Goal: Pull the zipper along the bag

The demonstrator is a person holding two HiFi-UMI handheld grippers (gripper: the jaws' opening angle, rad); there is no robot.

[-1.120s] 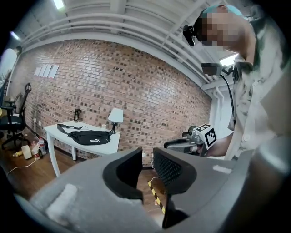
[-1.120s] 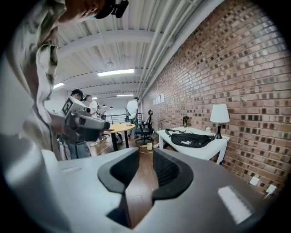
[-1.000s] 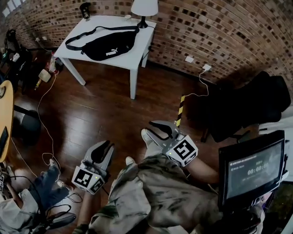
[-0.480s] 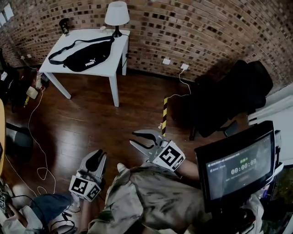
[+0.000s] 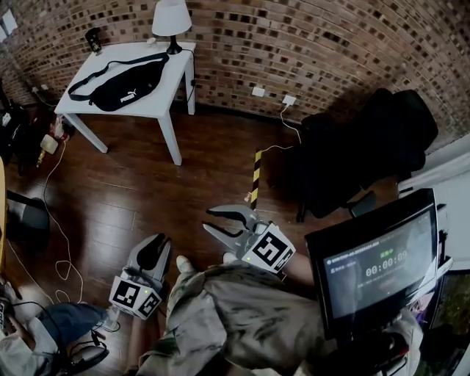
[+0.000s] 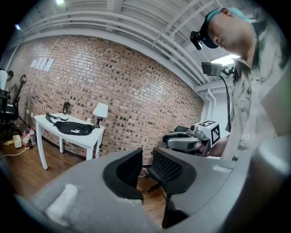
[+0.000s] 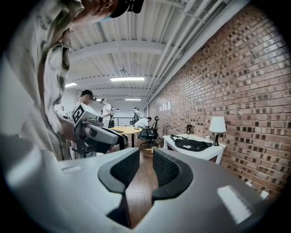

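Bag (image 5: pixel 121 85), soft black fabric; white table (image 5: pixel 173 75)

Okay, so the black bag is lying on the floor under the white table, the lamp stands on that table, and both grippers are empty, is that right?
Not quite. The black bag lies on top of the white table, not on the floor under it, as the head view shows. The rest holds: the lamp stands on that table, and the left gripper and right gripper are both empty.
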